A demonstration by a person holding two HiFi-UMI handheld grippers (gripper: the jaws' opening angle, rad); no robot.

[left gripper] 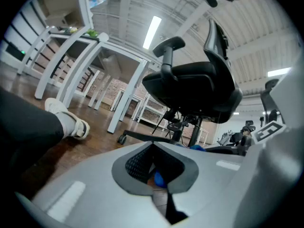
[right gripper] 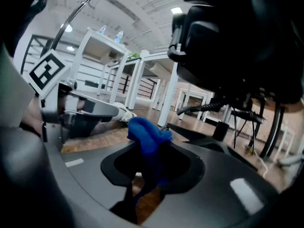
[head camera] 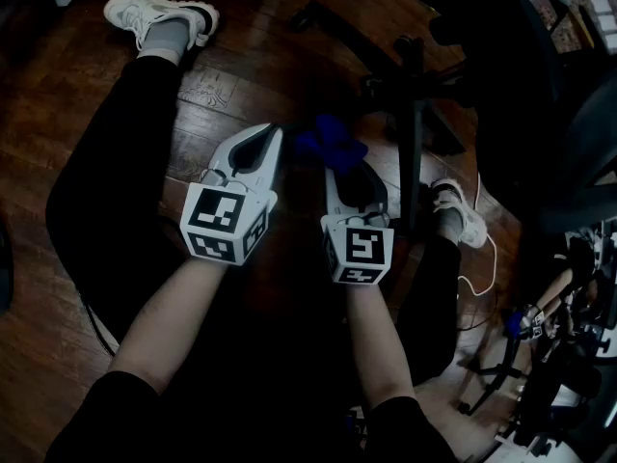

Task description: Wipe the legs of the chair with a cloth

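Note:
The black office chair (head camera: 501,56) stands at the upper right, and its star base (head camera: 413,90) spreads black legs over the wooden floor. My right gripper (head camera: 335,167) is shut on a bunched blue cloth (head camera: 331,143) just left of the nearest chair leg (head camera: 415,162). In the right gripper view the cloth (right gripper: 147,134) sticks up from between the jaws, with a chair leg (right gripper: 192,132) just behind it. My left gripper (head camera: 276,135) lies beside the right one, shut and holding nothing. In the left gripper view the chair (left gripper: 190,87) and a leg with a caster (left gripper: 142,137) are ahead.
The person sits on the floor with legs spread, a white shoe (head camera: 159,13) at the upper left and another (head camera: 461,210) by the chair base. A white cable (head camera: 477,278) and equipment stands (head camera: 549,355) crowd the lower right. White desk legs (left gripper: 126,96) stand behind.

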